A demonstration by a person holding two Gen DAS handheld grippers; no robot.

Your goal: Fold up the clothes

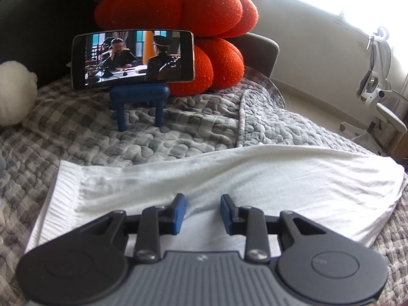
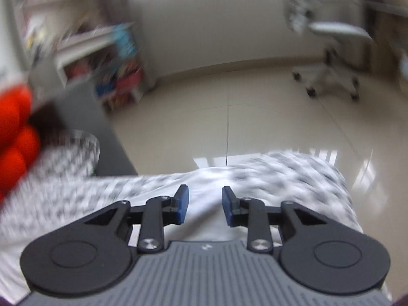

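Observation:
A white garment [image 1: 229, 176] with a ribbed hem at its left end lies flat across the grey checked quilt [image 1: 127, 140]. My left gripper [image 1: 202, 211] is open and empty, its blue pads just above the garment's near edge. In the blurred right wrist view my right gripper [image 2: 205, 207] is open and empty over a white stretch of cloth [image 2: 204, 219] near the quilt's [image 2: 280, 176] far edge.
A phone [image 1: 132, 58] playing video stands on a blue stand [image 1: 140, 102] at the back, in front of orange cushions [image 1: 178, 12]. A white plush [image 1: 12, 94] lies at the left. A white office chair [image 1: 377, 94] stands on the beige floor [image 2: 255, 117] beyond the bed.

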